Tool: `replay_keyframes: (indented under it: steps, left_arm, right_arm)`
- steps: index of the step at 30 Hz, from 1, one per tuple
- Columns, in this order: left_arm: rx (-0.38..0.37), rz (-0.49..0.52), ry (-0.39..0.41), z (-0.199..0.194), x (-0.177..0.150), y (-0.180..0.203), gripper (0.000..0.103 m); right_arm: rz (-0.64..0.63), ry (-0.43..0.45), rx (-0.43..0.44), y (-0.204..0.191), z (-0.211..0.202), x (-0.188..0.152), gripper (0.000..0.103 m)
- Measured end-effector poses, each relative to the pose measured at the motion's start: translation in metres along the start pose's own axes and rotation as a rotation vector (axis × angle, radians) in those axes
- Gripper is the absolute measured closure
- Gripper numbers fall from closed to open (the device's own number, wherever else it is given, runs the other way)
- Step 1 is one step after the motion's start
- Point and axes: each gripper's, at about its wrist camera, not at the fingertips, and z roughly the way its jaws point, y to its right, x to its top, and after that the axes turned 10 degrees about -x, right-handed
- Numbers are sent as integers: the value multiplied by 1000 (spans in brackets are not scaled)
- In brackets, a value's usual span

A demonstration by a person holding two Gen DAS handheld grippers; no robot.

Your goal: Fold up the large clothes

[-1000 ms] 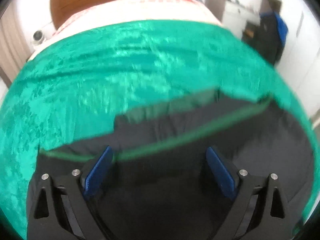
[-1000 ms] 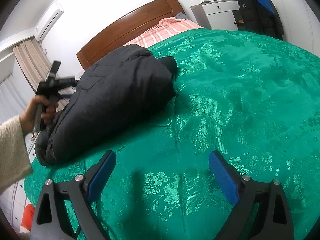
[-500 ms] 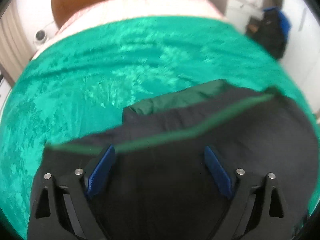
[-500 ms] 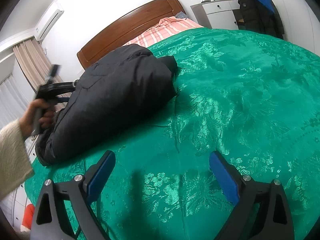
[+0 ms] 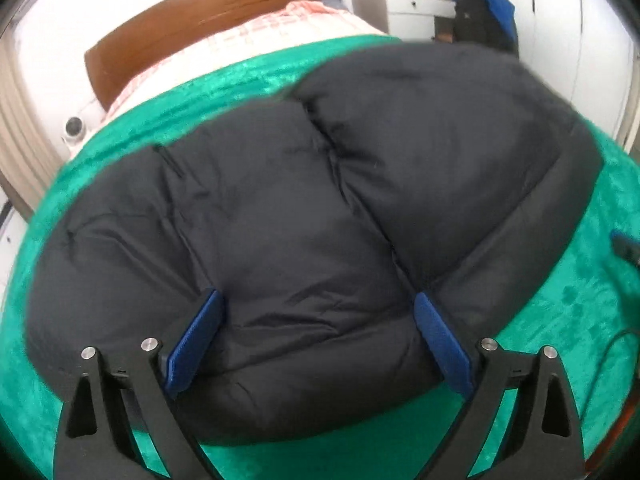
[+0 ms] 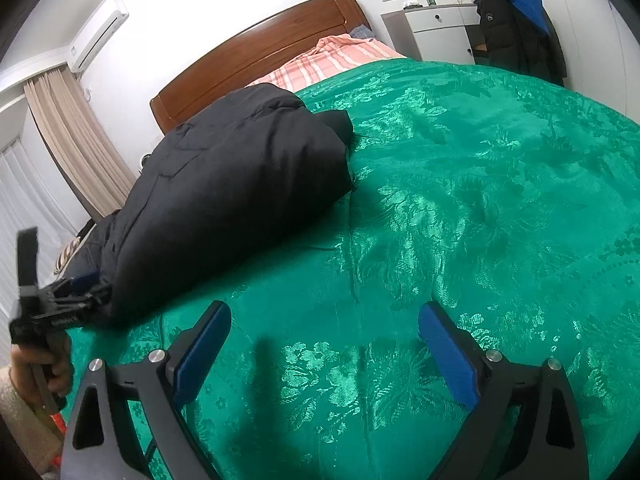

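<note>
Folded black down jacket (image 5: 320, 220) on a green bedspread (image 6: 480, 200), both grippers released.

The bedspread fills the right wrist view and passes under and beyond the right gripper (image 6: 320, 344), whose blue pads (image 6: 448, 356) stand wide apart over bare cloth. The jacket lies as a puffy bundle ahead and to the left of those jaws, towards the wooden headboard (image 6: 260, 44). In the left wrist view the left gripper (image 5: 320, 332) also stands spread, holding nothing, its pads (image 5: 196, 336) over the jacket's near edge. Half a second earlier this view showed a flat dark panel with a green trim line between the jaws; now the padded outer side fills it and the trim is gone. In the right wrist view the hand (image 6: 40, 368) on the left gripper's handle sits lower than before.
</note>
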Motion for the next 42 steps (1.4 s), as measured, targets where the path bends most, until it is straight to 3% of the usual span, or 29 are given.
replay_keyframes:
  steps: [5, 10, 15, 19, 21, 24, 25, 26, 27, 29, 31, 34, 37, 40, 42]
  left_arm:
    - [-11, -5, 14, 8, -5, -3, 4]
    - [-31, -10, -8, -15, -12, 2, 4]
    - [-98, -29, 103, -70, -18, -8, 4]
    - [-132, -49, 184, -83, -3, -24, 3]
    - [-174, -55, 163, -67, 3, -32, 2]
    - [-152, -60, 45, -21, 0, -35, 3]
    - [-142, -53, 35, -14, -2, -33, 3]
    - [-137, -43, 43, -15, -4, -32, 3]
    - [-145, -44, 44, -18, -4, -32, 3]
    - [-199, -70, 53, -33, -6, -37, 3]
    - [-228, -100, 76, -55, -9, -48, 3]
    - [-215, -172, 121, -99, -16, -82, 3]
    - [-163, -296, 179, -139, -32, -134, 3]
    - [-110, -465, 232, -173, -61, -193, 3]
    - [-83, -563, 261, -191, -88, -223, 3]
  right_arm:
    - [-28, -3, -13, -4, 2, -1, 6]
    - [15, 0, 17, 2, -6, 2, 6]
    - [283, 40, 203, 28, -19, 27, 5]
    - [457, -108, 374, 23, 33, 54, 3]
    - [521, -187, 408, 14, 67, 63, 3]
    - [555, -203, 407, -2, 96, 78, 5]
    - [561, -201, 389, -7, 99, 83, 9]
    - [545, -190, 362, -16, 95, 90, 24]
    - [489, -169, 324, -29, 86, 99, 43]
    - [251, -67, 216, -72, 51, 124, 54]
    - [-8, 42, 146, -129, 14, 140, 56]
    - [-291, 169, 102, -208, -24, 146, 57]
    - [-582, 273, 77, -297, -44, 127, 57]
    - [-892, 340, 74, -388, -43, 74, 57]
    - [-1035, 344, 84, -428, -35, 40, 57]
